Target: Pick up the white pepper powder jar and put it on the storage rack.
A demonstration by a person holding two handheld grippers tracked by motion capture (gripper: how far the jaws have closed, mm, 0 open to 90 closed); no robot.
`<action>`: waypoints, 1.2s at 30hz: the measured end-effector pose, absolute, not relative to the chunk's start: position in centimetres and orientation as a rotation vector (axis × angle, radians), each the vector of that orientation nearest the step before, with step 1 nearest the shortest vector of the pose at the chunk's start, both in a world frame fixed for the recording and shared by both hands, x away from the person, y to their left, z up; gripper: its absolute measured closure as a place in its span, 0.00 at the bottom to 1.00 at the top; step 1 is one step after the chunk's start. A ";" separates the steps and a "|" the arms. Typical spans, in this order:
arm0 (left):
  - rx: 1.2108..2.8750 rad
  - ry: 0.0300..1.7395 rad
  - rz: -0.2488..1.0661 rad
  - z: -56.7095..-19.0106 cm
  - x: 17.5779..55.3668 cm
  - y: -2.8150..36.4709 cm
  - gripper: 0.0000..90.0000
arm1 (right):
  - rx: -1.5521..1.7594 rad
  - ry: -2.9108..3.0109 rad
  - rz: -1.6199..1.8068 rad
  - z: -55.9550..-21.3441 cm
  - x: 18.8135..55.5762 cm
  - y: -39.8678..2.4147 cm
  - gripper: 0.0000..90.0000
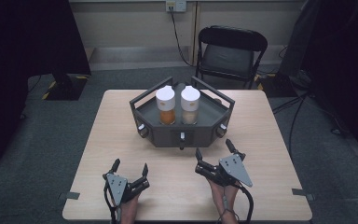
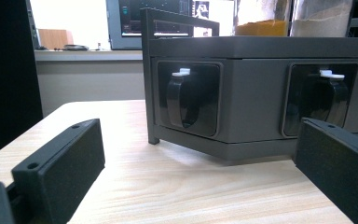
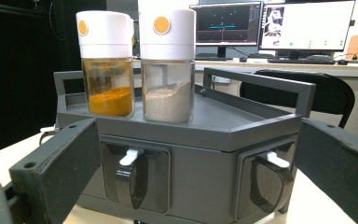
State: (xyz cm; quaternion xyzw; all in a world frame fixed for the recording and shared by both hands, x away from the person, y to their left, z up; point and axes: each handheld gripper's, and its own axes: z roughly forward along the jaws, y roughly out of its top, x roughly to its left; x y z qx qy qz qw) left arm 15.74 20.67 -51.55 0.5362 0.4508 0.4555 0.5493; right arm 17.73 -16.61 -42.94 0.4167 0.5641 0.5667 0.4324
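A pale wooden tabletop [image 1: 121, 140] stands on grey carpet, with a black folding chair [image 1: 230, 51] behind it and dark curtains at either side; monitors glow in the background of both gripper views. Toward the far middle of the tabletop sits a dark grey six-sided rack [image 1: 182, 133], its flat top fenced by a low rail. Two jars with white lids stand upright on that top, side by side and almost touching: the orange spice jar [image 1: 165, 106] on the left and the pale powder jar [image 1: 190, 105] on the right.

Nothing appears to have been started. Both jars are in the rack, lids on, and the small latches [image 3: 131, 156] set into the rack's front panels look untouched.

The left hand-held gripper [image 1: 129, 171] rests near the front edge of the tabletop, jaws spread wide and holding nothing; its own view looks low along the wood at the rack's lower panels [image 2: 189, 100]. The right hand-held gripper [image 1: 213, 154] is a little farther forward, just short of the rack's front face, also spread and empty, with both jars framed between its jaws in its view [image 3: 107, 65].

By this reading the whole job remains: a reach to the rack, a grip on a jar or a latch, and whatever follows. The right one seems better placed to go first.
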 end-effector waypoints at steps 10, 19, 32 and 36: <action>1.270 1.067 1.079 -51.5 15.7 20.7 0.01 | 1.031 1.383 1.427 -44.7 16.8 -16.9 0.00; 1.270 1.067 1.079 -51.5 15.7 20.7 0.01 | 1.028 1.384 1.441 -46.7 16.1 -17.0 0.00; 1.270 1.067 1.079 -51.5 15.7 20.7 0.01 | 1.033 1.393 1.424 -48.3 15.5 -17.2 0.00; 1.269 1.067 1.079 -51.6 15.7 20.7 0.01 | 1.036 1.392 1.422 -48.6 15.3 -17.3 0.00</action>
